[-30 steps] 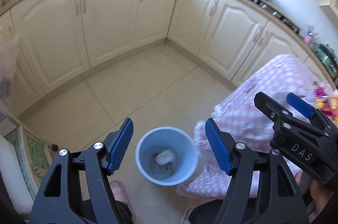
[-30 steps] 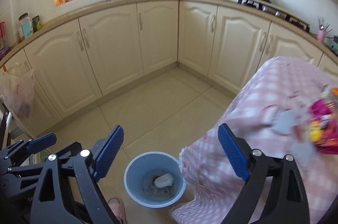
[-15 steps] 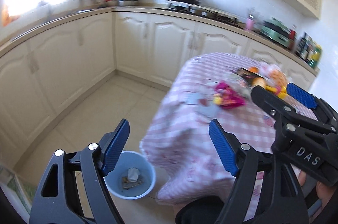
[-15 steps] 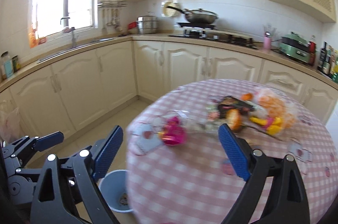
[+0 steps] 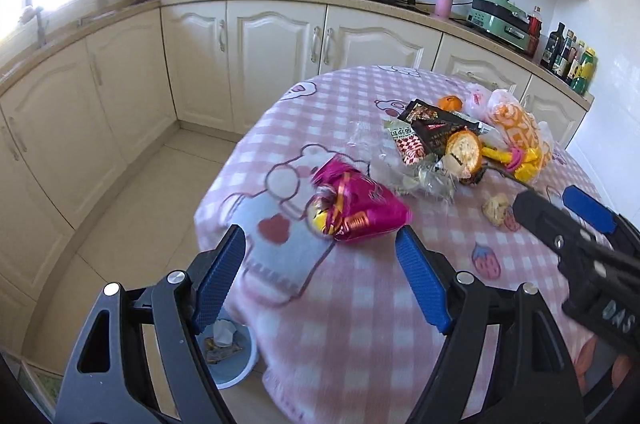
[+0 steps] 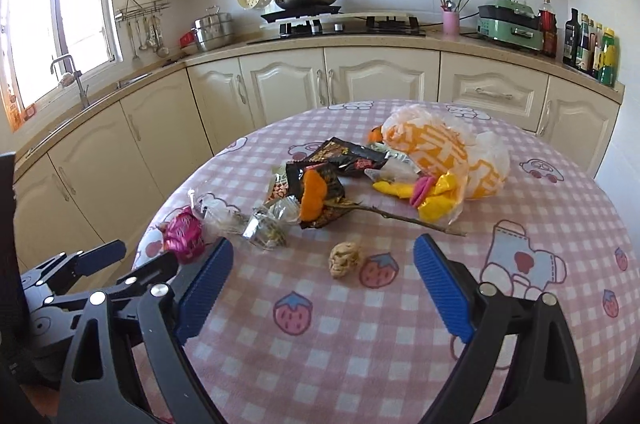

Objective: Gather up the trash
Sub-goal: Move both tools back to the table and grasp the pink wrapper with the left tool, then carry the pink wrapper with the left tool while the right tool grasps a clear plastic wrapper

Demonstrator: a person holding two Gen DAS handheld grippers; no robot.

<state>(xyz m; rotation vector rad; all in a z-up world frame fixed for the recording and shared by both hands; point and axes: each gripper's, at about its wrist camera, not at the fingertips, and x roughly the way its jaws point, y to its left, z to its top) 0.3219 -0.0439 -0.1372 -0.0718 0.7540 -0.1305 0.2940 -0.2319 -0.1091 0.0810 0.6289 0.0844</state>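
Both grippers hang empty over a round kitchen table strewn with trash.

The left gripper [image 5: 320, 276] has its blue pads spread wide with nothing between them, poised just short of a crumpled magenta snack wrapper [image 5: 358, 210] near the table's [image 6: 360, 344] left edge; the wrapper's long axis runs roughly across the left wrist view, its torn end toward the left. The right gripper [image 6: 322, 284] is likewise spread and empty, aimed at a small crumpled tan paper wad [image 6: 345, 258] lying beside a strawberry print on the pink checked tablecloth. Beyond it a thin brown twig [image 6: 404, 218] lies slantwise, its tip pointing right, with a black foil packet [image 6: 320, 184], orange peel [image 6: 312, 198] and an orange-and-white plastic bag [image 6: 448, 152] heaped behind. The blue waste bin [image 5: 230, 356] stands on the floor below the table's left edge, holding crumpled scraps.
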